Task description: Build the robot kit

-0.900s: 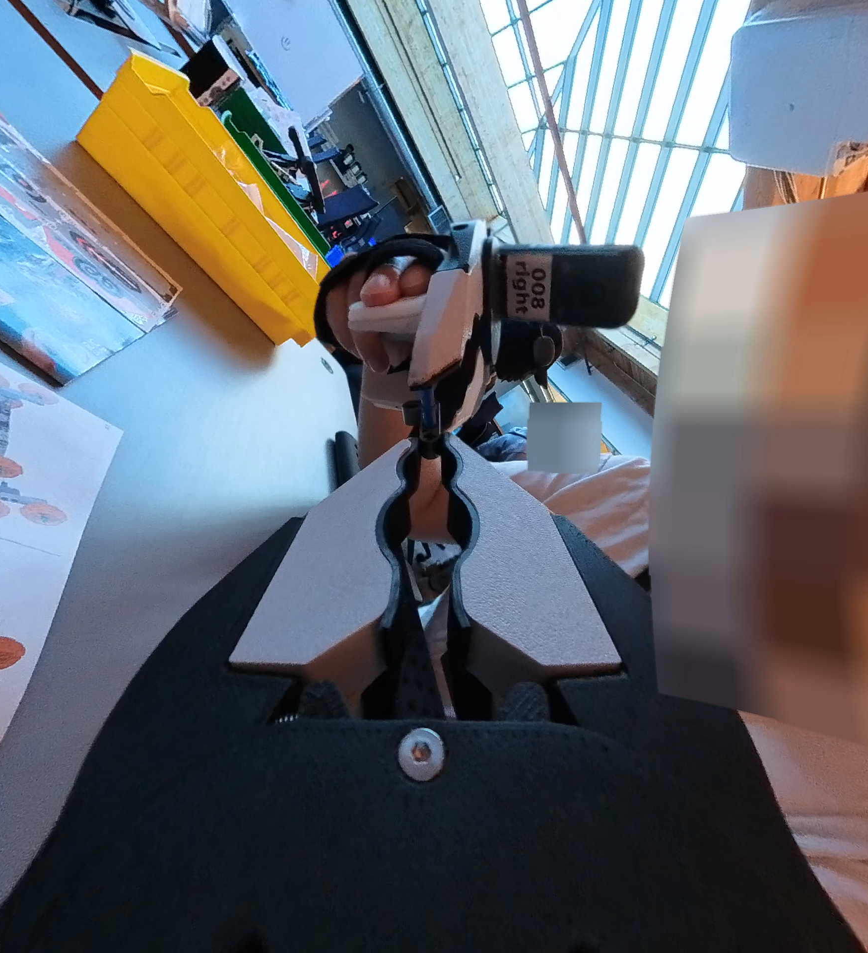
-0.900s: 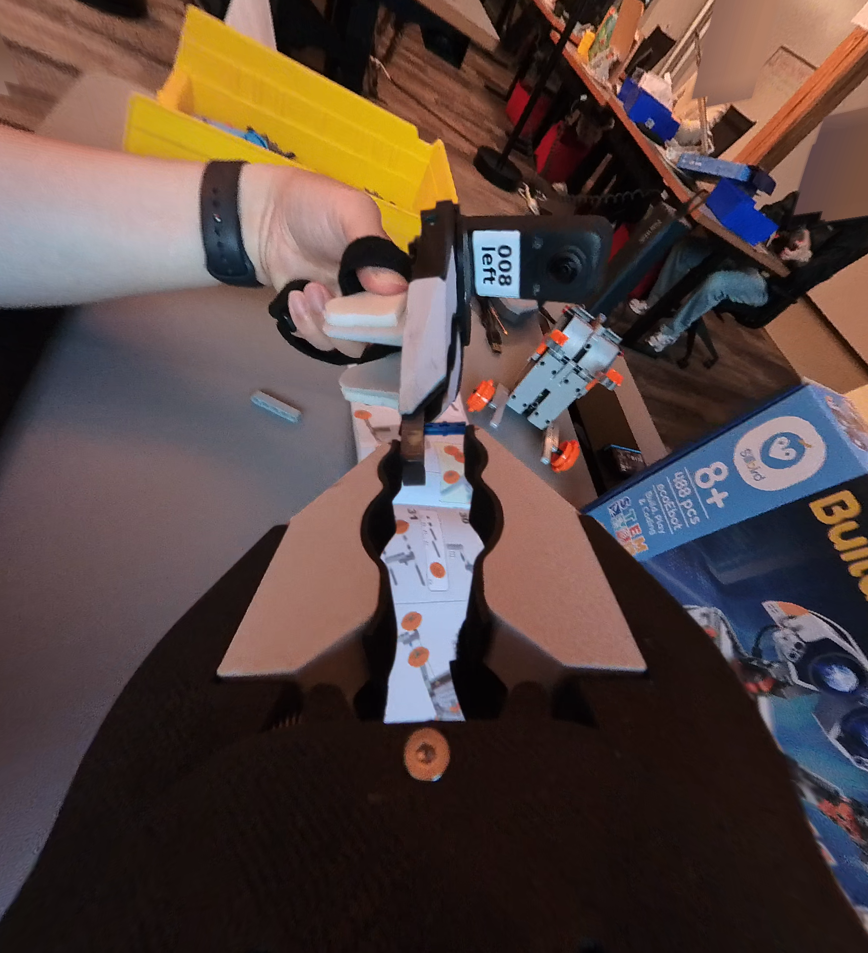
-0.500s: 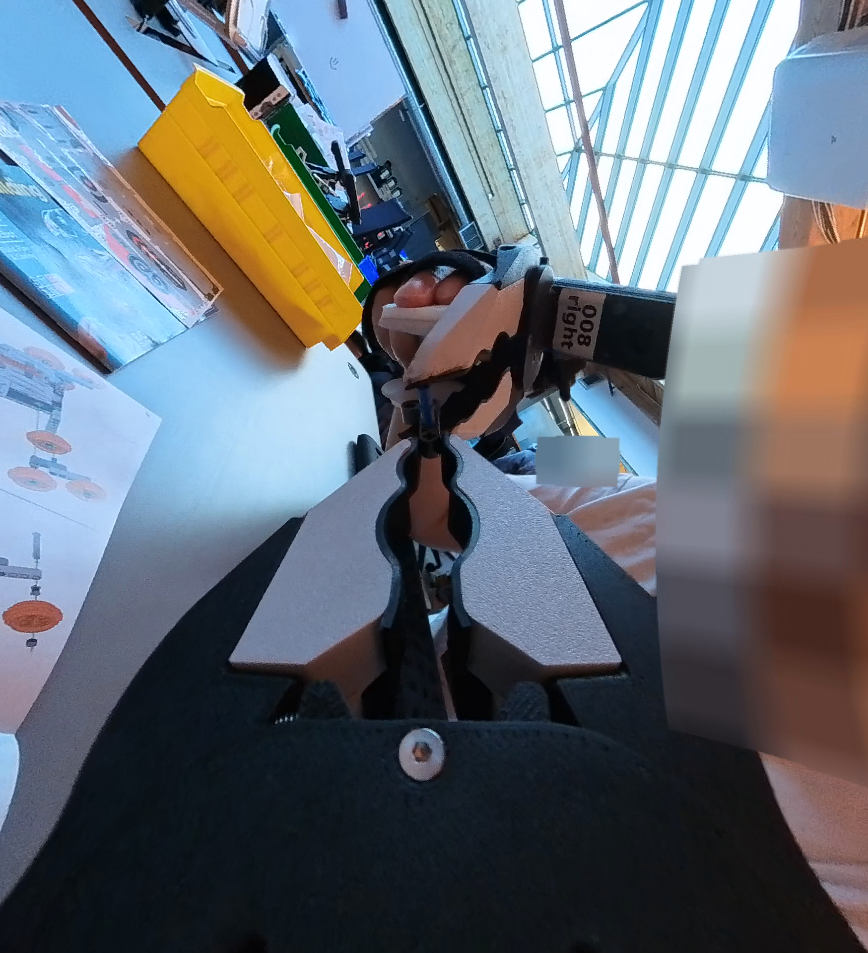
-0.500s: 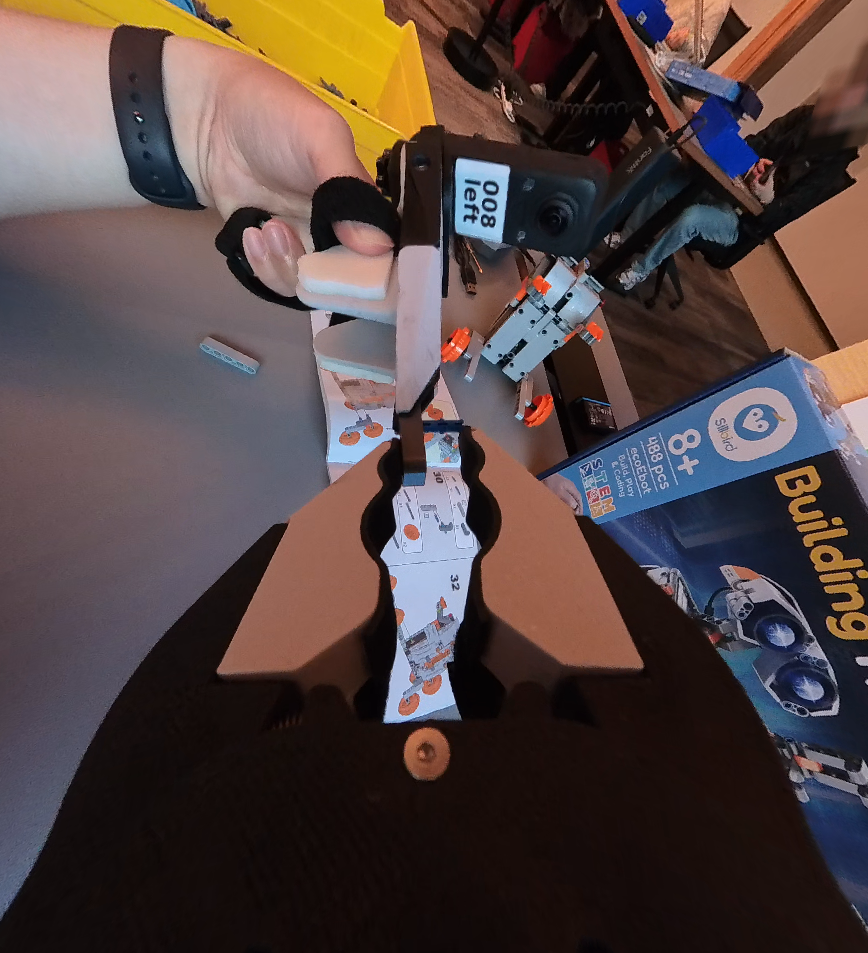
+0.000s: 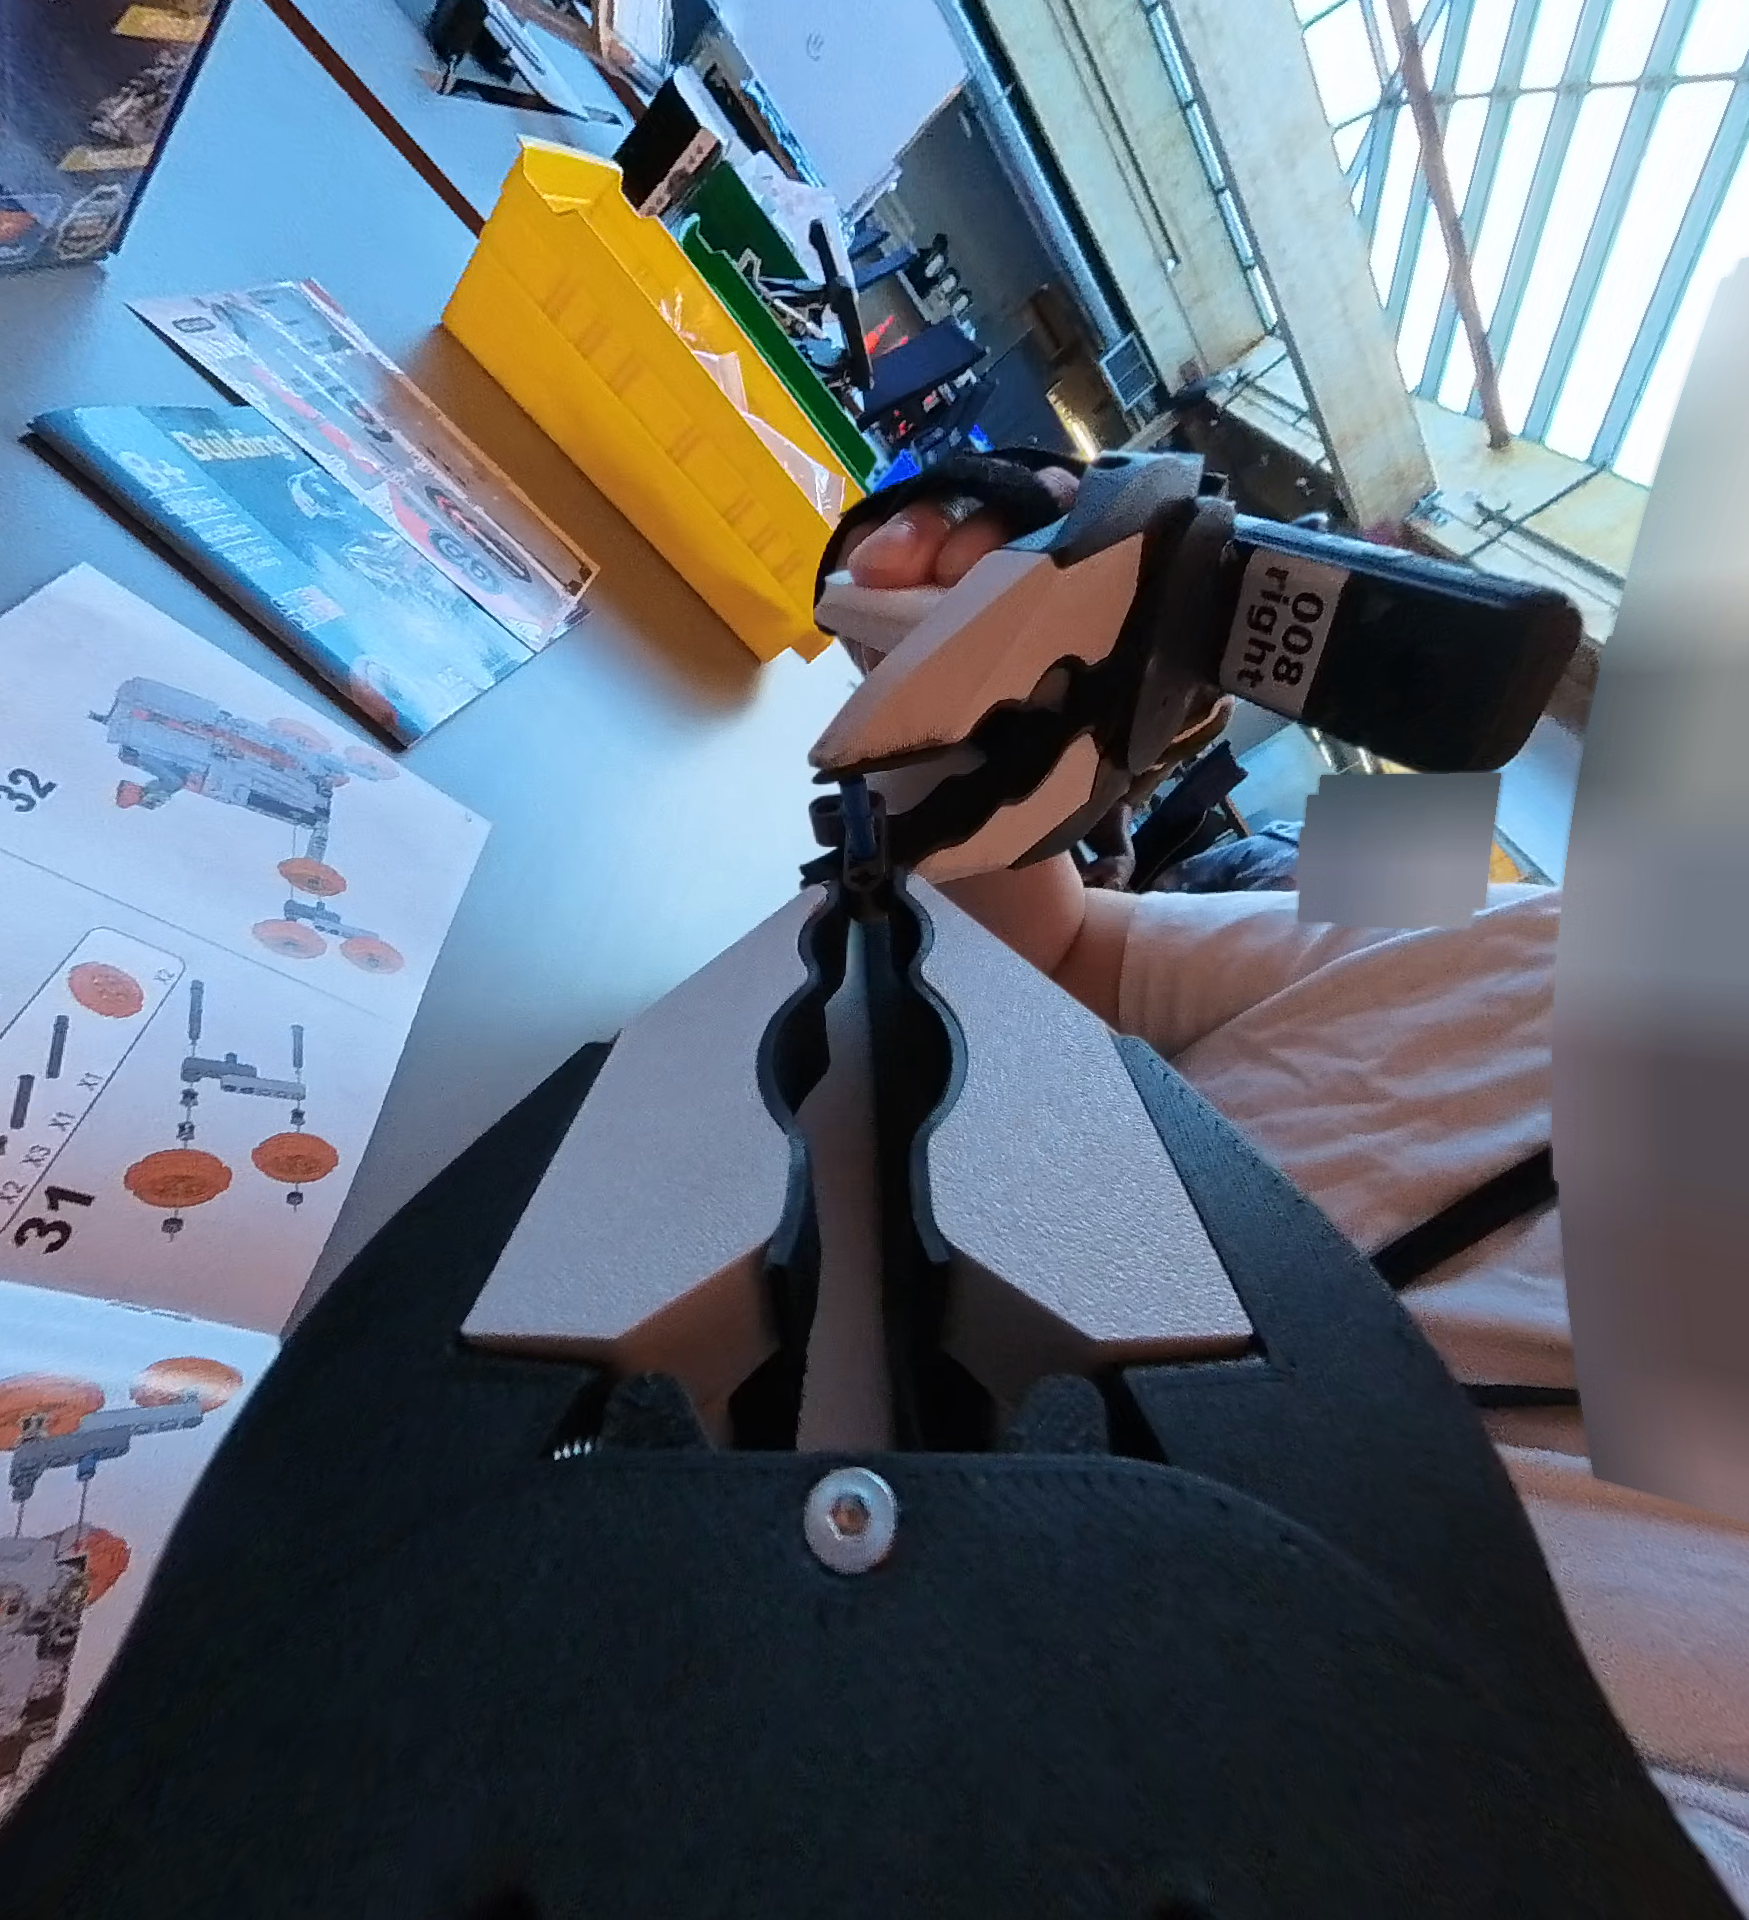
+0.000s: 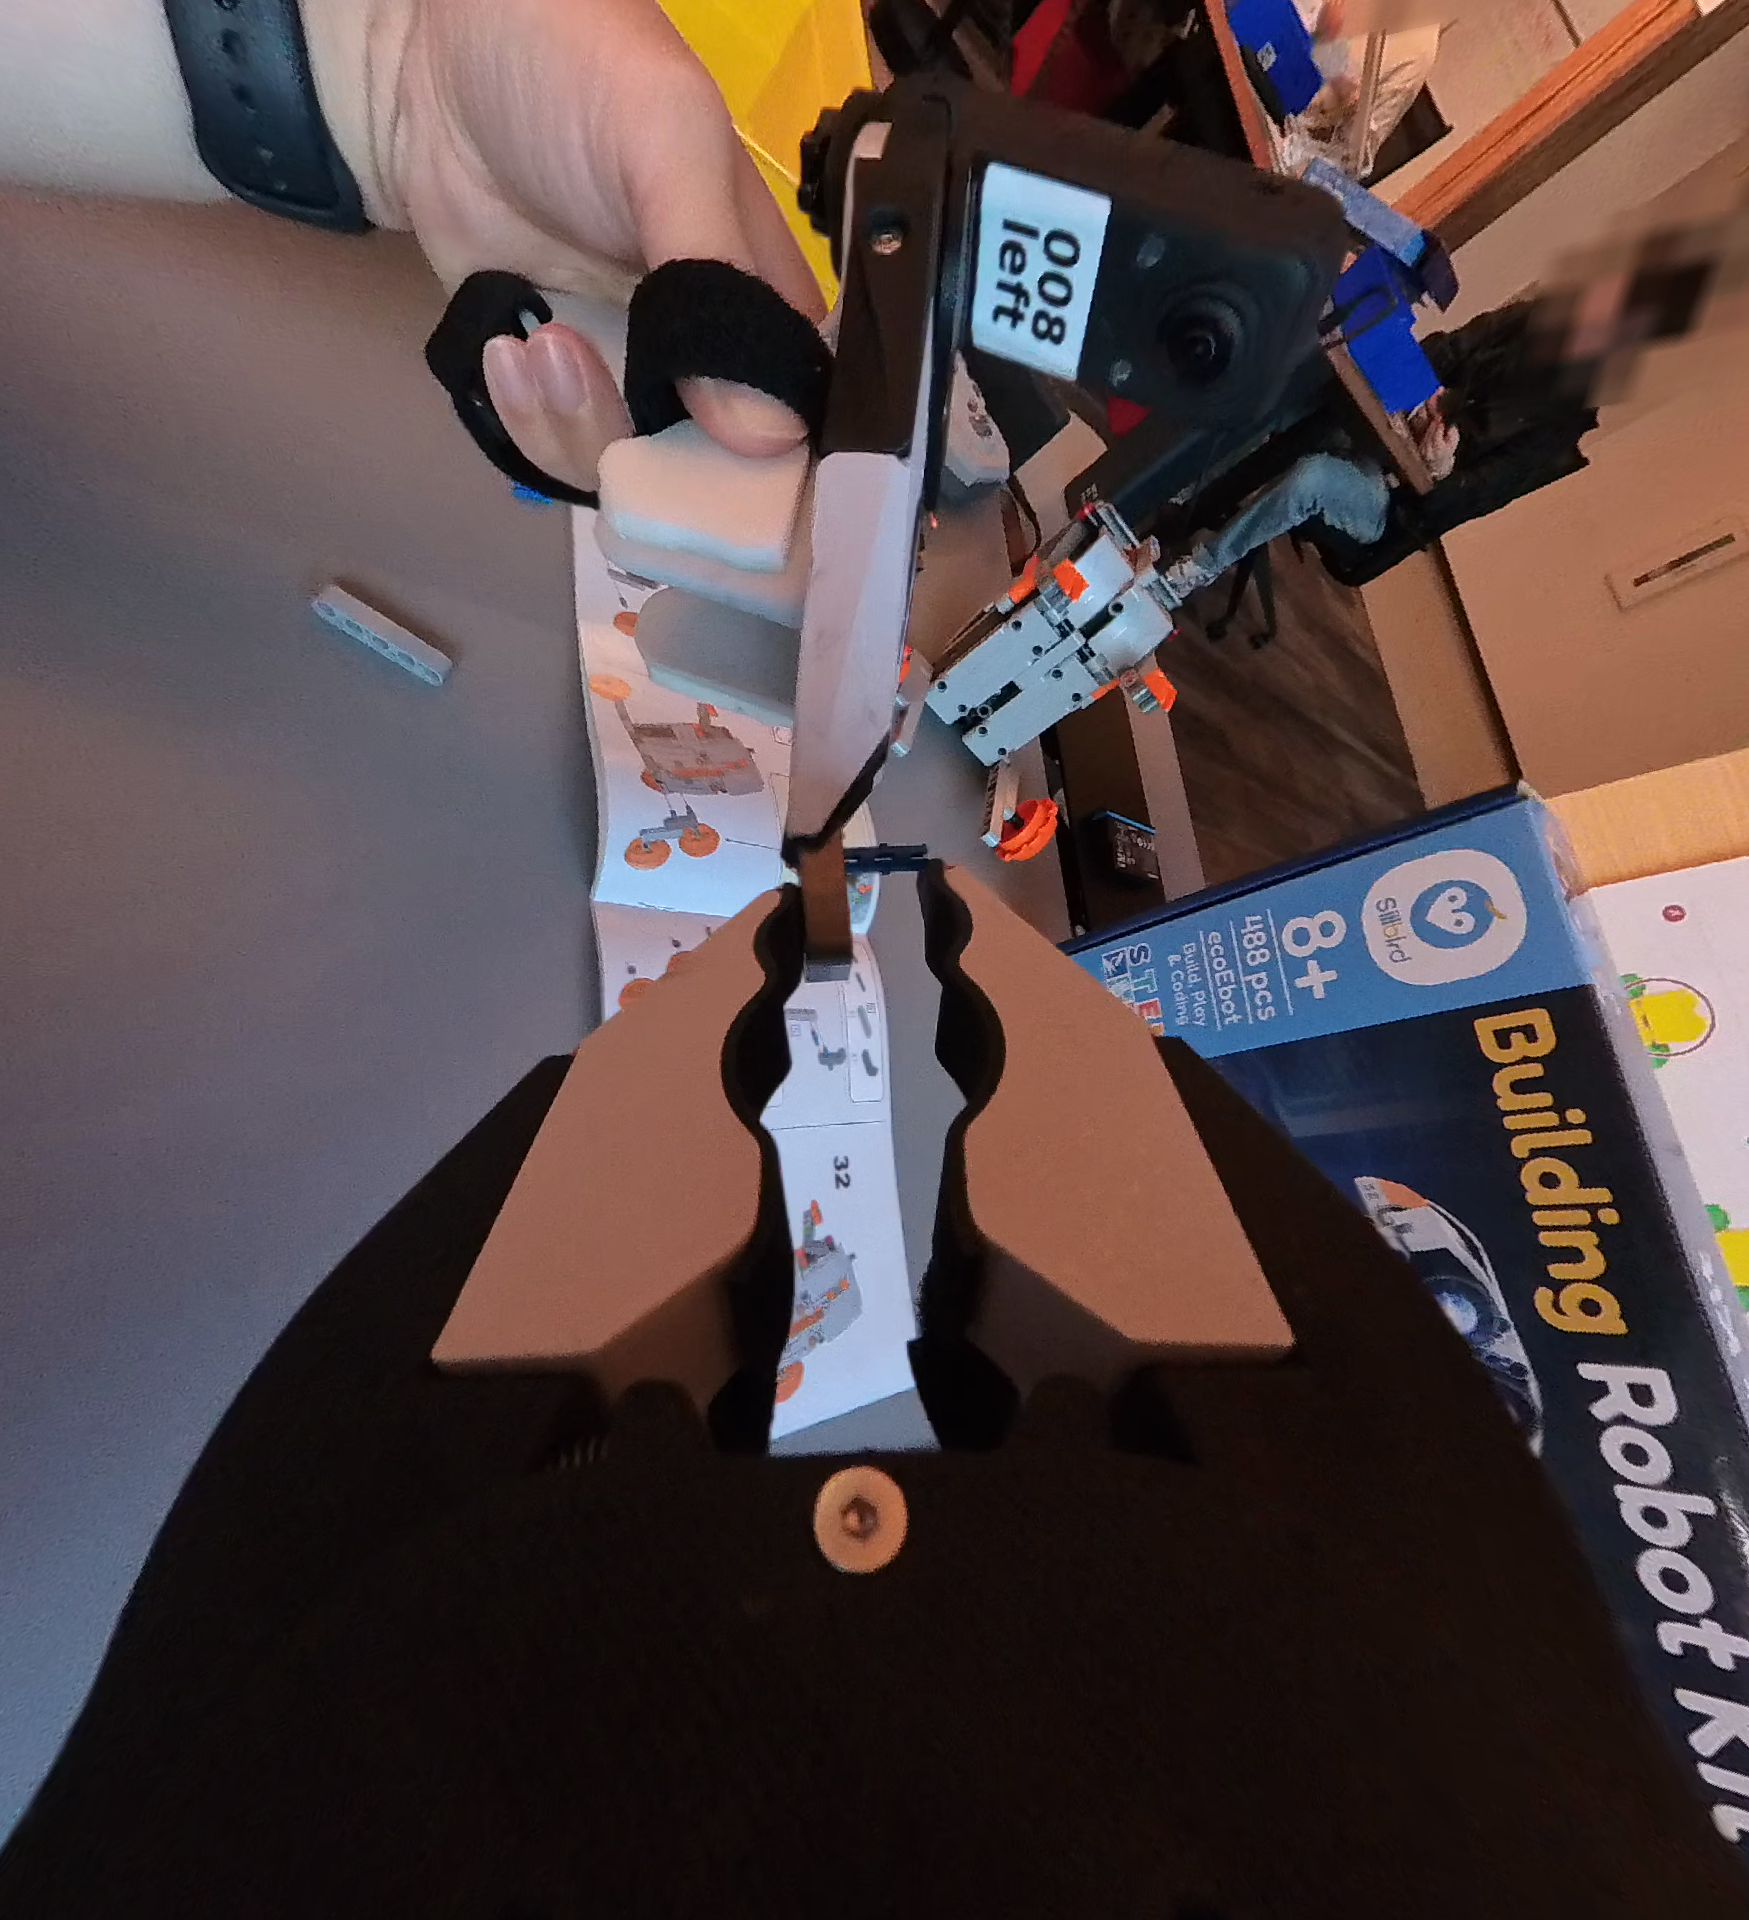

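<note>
The grey table carries everything. A big blue kit box lies at its near edge on the right tongs' side, and a long yellow bin stands at the far side. Printed building sheets are spread flat between them, with a thinner blue booklet beside the bin. Past the sheets sits a half-built grey and orange model.

Both tools are held up above the sheets, tip to tip. The left tongs are together, pinched on a thin dark piece that sticks out of their tips. The right tongs stand apart, and the dark piece hangs in the gap close to one of their fingers, whether touching it I cannot tell. A short blue and black pin lies crosswise between the right tips, reaching toward the other finger. I cannot tell whether it is seated in the dark piece.

Over the last second the two tools have drawn closer and turned against each other. The left one now fills more of the right wrist view, and the dark piece reaches further in between the open fingers. The right tongs' gap looks unchanged.

A small pale blue beam lies alone on the bare table, well apart from all this.
</note>
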Tool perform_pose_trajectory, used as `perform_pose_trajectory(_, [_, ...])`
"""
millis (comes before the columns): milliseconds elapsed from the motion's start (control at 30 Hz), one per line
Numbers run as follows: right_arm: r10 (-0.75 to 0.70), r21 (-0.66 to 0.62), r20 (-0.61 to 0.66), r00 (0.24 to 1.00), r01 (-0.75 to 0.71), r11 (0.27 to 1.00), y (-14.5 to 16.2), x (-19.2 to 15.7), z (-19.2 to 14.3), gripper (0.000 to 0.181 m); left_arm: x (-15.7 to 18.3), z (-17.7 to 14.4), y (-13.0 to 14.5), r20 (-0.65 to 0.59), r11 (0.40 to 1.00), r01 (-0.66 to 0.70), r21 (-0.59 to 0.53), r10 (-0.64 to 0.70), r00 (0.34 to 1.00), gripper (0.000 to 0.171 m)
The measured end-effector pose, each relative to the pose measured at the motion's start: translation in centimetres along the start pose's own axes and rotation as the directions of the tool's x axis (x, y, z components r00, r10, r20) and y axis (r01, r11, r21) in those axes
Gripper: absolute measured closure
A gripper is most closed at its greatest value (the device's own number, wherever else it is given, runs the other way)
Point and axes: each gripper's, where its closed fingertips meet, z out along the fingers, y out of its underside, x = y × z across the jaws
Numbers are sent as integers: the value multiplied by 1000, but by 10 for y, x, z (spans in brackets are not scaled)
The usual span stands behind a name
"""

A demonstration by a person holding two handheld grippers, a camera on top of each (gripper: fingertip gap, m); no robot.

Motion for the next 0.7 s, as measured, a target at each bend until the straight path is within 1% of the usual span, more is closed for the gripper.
perform_pose_trajectory(100, [-4, -2, 30, 1000, 4, 1000, -2, -6, 0, 157, 3, -2, 5, 8, 999, -31, -32, 31, 999, 167])
perform_pose_trajectory(200, [-95, -34, 25, 995, 96, 995, 0, -10, -1, 150, 6, -1, 10, -2, 997, -33, -63, 33, 999, 167])
perform_pose_trajectory(300, [-141, -78, 26, 990, 143, 987, 2, -14, 0, 151, -3, 0, 16, 47, 996, 1, -95, 4, 999, 167])
perform_pose_trajectory(467, [-149, -123, 58, 987, 155, 980, 7, -20, 4, 154, -7, 0, 20, 66, 994, 28, -108, -21, 998, 167])
perform_pose_trajectory(700, [-127, -129, 61, 990, 134, 983, 7, -22, 8, 156, -10, 0, 22, 70, 992, 52, -113, -45, 997, 167])
